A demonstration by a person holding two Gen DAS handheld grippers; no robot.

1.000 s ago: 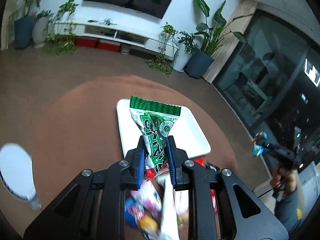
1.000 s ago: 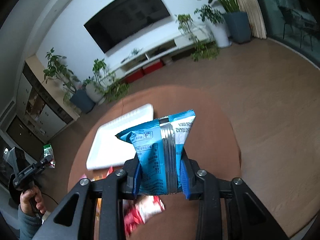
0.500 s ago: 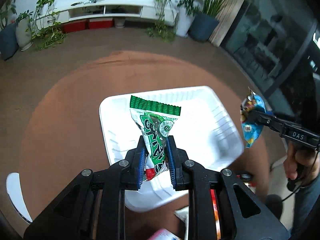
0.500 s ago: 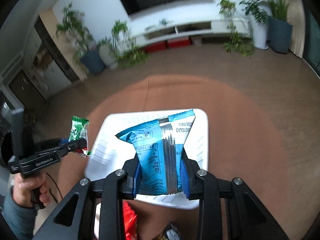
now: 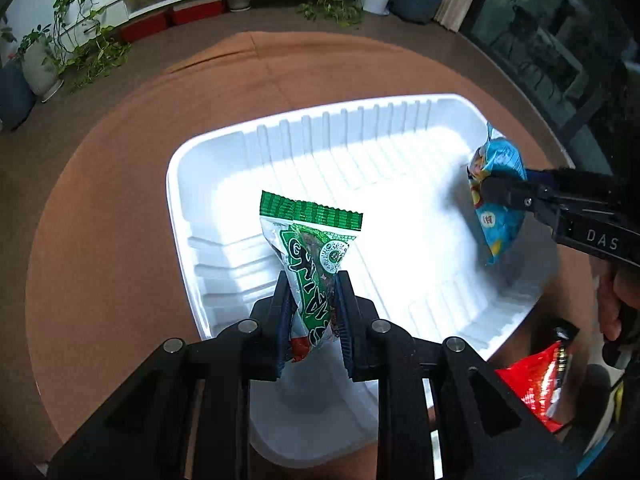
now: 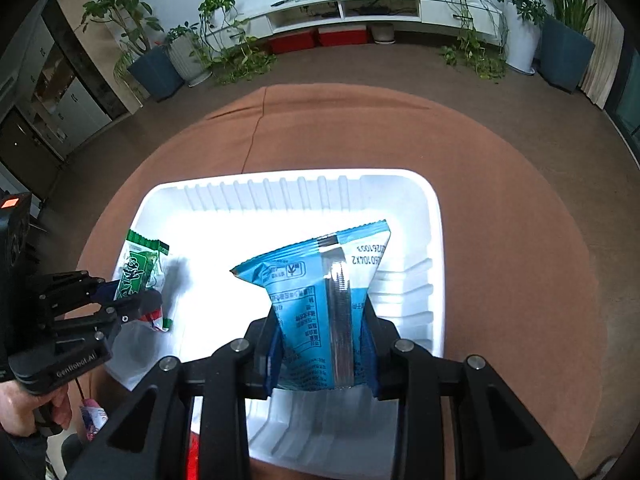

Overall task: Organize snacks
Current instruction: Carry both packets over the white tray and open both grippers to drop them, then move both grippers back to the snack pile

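My left gripper [image 5: 311,288] is shut on a green snack packet [image 5: 310,248] and holds it over the near left part of a white ribbed tray [image 5: 216,152]. My right gripper [image 6: 322,320] is shut on a blue snack bag [image 6: 320,288] and holds it over the tray [image 6: 434,240] at its right side. Each gripper shows in the other's view: the right one with the blue bag [image 5: 498,200] at the tray's right edge, the left one with the green packet [image 6: 138,272] at its left edge. The tray's floor looks bare.
The tray lies on a round brown table [image 5: 100,200]. A red snack packet [image 5: 536,380] lies on the table by the tray's near right corner. A pink packet [image 6: 92,420] lies near the left hand. Potted plants and a TV cabinet stand far behind.
Both grippers have moved forward and down from the snack pile to over the tray, each still holding its packet. The tray now fills both views.
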